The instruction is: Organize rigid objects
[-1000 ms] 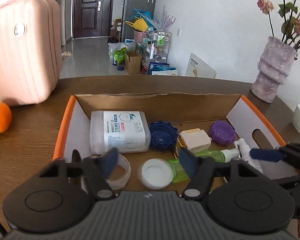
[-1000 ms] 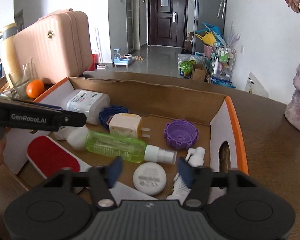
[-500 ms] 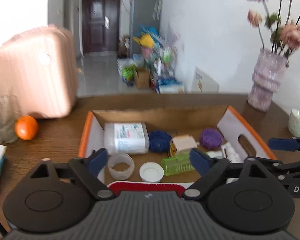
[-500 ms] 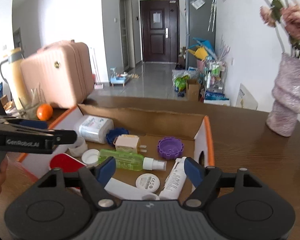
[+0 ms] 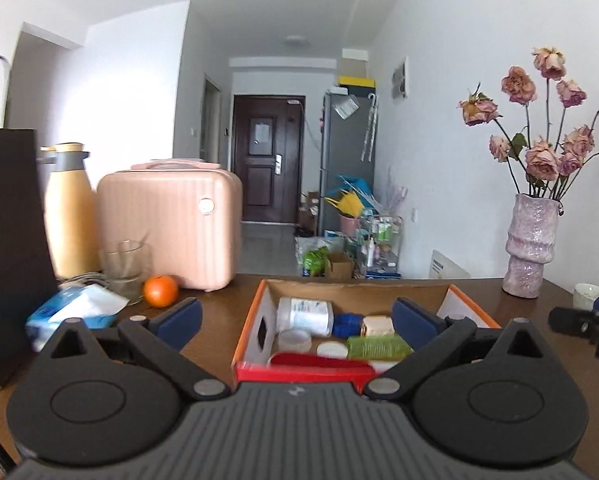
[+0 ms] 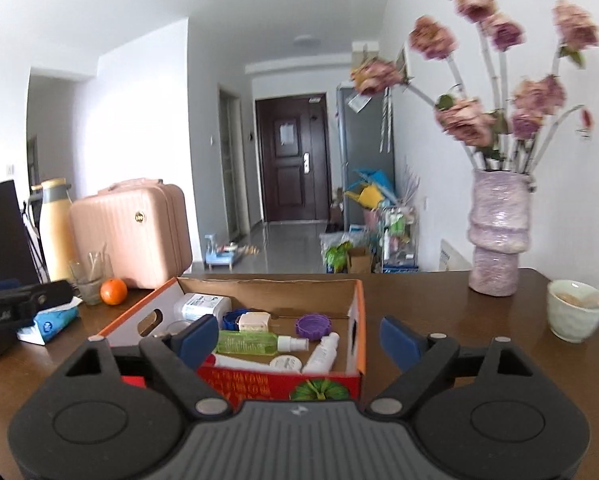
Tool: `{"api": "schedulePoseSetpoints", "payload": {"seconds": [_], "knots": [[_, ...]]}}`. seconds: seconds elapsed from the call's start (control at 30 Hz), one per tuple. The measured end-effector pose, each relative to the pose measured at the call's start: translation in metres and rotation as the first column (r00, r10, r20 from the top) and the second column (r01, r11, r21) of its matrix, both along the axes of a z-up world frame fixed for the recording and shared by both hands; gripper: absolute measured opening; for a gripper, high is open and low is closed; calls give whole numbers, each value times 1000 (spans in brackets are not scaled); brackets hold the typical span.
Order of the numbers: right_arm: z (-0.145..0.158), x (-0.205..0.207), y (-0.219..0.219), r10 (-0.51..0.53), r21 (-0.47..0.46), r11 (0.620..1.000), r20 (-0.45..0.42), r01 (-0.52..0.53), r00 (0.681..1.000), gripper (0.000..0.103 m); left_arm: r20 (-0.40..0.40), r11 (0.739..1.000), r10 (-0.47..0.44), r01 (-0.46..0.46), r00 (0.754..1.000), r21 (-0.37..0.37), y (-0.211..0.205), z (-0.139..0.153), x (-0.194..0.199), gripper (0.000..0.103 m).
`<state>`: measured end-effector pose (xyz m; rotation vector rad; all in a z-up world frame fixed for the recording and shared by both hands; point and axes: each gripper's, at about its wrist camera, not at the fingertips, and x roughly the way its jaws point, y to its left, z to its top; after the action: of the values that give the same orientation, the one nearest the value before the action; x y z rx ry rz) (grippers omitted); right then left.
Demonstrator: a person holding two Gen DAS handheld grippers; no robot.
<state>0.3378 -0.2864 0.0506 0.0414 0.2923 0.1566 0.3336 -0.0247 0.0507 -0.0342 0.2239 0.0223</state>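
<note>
An open cardboard box (image 5: 251,320) (image 6: 357,320) with orange rims stands on the brown table. In it lie a white tub (image 5: 305,314), a blue cap (image 5: 347,324), a cream plug (image 6: 253,322), a green spray bottle (image 6: 251,342), a purple cap (image 6: 313,326), a white tube (image 6: 321,354) and a red-topped item (image 5: 319,360). My left gripper (image 5: 295,314) is open and empty, held back in front of the box. My right gripper (image 6: 299,336) is open and empty, also in front of the box.
A pink case (image 5: 171,228), a yellow flask (image 5: 65,220), a glass (image 5: 125,264), an orange (image 5: 160,291) and a tissue pack (image 5: 75,310) stand left of the box. A vase of flowers (image 6: 497,236) and a white cup (image 6: 575,310) stand at the right.
Both grippers have pulled back and up from over the box and opened wider. The box now looks smaller and farther off.
</note>
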Motion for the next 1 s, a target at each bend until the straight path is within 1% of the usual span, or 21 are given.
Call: {"api": "schedulePoseSetpoints", "payload": {"seconds": [0.03,0.07,0.23,0.33,0.4,0.47,0.57,0.63,0.7,0.83,0.93,1.0], "knots": [[-3,-8,-2,1,-6,1000,7,-1,1000,95,4,1000,11,-11,1000,1,-1,-2,-11,103],[-6,-20,-4,0,-14,1000,16,0,1000,98,7,1000,24,-24,1000,0,-2,-5,-23,103],[-18,-63,-15,12,-42,999,41,-11,999,99,23,997,73,-73,997,10,-5,-19,-73,103],[-28,-88,-23,21,-54,998,61,-18,998,99,37,995,99,-99,994,-3,-7,-29,-98,103],[-34,-105,-29,31,-57,998,88,-26,996,100,44,993,115,-115,992,-19,-9,-35,-110,103],[-42,-120,-40,30,-76,997,116,-22,993,103,55,992,124,-122,991,-31,-10,-40,-121,103],[-53,-133,-58,0,-160,987,116,18,993,103,59,992,126,-125,990,-24,-14,-47,-132,103],[-56,-137,-76,-6,-178,984,118,27,993,103,42,993,121,-121,992,-12,-17,-50,-133,103],[-54,-137,-103,-15,-162,986,108,32,994,103,30,993,120,-120,992,-3,-20,-51,-130,103],[-53,-134,-159,-52,-121,990,126,67,991,103,33,992,124,-125,992,8,-24,-50,-125,103],[-56,-125,-201,-89,-57,994,94,94,992,103,27,992,127,-127,992,19,-28,-52,-123,103],[-58,-117,-223,-135,-20,990,70,137,988,103,16,991,133,-134,991,28,-29,-54,-120,103]]}}
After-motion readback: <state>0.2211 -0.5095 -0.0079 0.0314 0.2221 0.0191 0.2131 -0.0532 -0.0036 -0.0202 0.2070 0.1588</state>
